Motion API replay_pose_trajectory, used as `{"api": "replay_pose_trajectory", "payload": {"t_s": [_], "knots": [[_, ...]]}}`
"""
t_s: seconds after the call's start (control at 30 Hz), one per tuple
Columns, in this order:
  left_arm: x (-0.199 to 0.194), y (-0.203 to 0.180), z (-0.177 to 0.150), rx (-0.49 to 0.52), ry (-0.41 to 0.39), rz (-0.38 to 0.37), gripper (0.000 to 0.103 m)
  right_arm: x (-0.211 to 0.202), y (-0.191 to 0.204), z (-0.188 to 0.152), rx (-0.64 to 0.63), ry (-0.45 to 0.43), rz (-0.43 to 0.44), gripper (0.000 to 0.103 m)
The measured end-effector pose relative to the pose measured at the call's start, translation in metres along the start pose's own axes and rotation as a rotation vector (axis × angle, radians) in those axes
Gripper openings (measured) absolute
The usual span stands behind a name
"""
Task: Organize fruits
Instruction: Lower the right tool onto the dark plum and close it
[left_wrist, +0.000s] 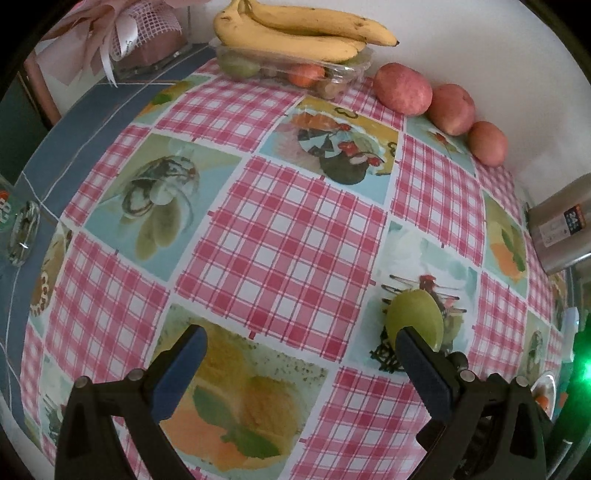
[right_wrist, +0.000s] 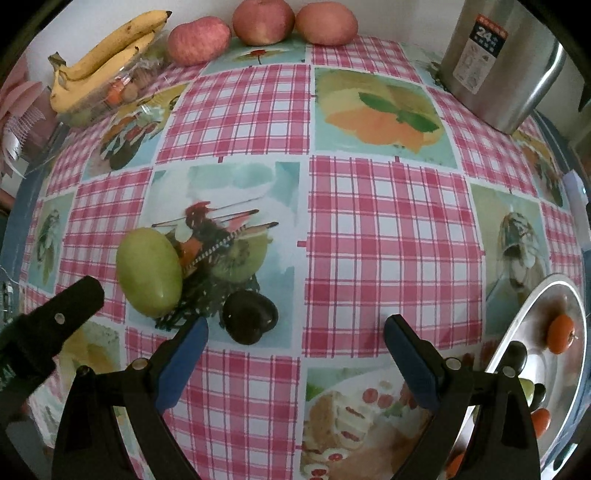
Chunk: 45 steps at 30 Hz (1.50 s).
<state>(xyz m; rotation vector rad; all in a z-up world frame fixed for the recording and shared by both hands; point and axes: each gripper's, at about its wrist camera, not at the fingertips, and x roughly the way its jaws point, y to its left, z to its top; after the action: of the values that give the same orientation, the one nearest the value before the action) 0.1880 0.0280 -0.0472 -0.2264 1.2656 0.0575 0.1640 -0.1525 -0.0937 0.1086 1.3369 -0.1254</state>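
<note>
My left tool is spread wide with nothing in it; its right fingertip overlaps the green fruit at the lower right of the left view, though I cannot tell if they touch. My right tool is also wide and holds nothing. In the right view the green fruit lies on the table at left, long axis running upper left to lower right. A dark fruit sits just beside it, near my left fingertip.
</note>
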Motion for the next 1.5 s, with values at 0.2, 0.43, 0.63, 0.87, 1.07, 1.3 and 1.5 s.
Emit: {"api": "replay_pose_trajectory", "payload": {"t_s": [0.2,0.43,0.63,0.87,1.07,1.3,1.5], "knots": [[0.001,0.001,0.002,0.003,-0.001,0.0,0.103,0.004,0.005,-0.003,-0.015,-0.005,-0.029,0.097],[-0.003,0.0,-0.001,0.0,-0.004,-0.008,0.103,0.009,0.003,-0.004,-0.012,0.007,-0.022,0.103],[-0.004,-0.001,-0.001,-0.003,-0.002,-0.021,0.103,0.01,0.004,0.006,0.01,0.046,-0.028,0.103],[0.0,-0.003,-0.001,-0.004,0.015,-0.038,0.103,0.003,0.004,-0.008,0.023,-0.063,-0.037,0.103],[0.002,-0.002,0.001,-0.023,0.017,-0.064,0.103,0.004,0.003,-0.006,0.016,-0.027,-0.028,0.103],[0.007,-0.005,-0.001,-0.033,0.04,-0.073,0.103,0.003,0.003,0.0,0.032,-0.014,-0.033,0.099],[0.004,-0.003,0.0,-0.041,0.036,-0.087,0.103,-0.005,0.007,0.002,0.02,-0.038,-0.027,0.07]]}}
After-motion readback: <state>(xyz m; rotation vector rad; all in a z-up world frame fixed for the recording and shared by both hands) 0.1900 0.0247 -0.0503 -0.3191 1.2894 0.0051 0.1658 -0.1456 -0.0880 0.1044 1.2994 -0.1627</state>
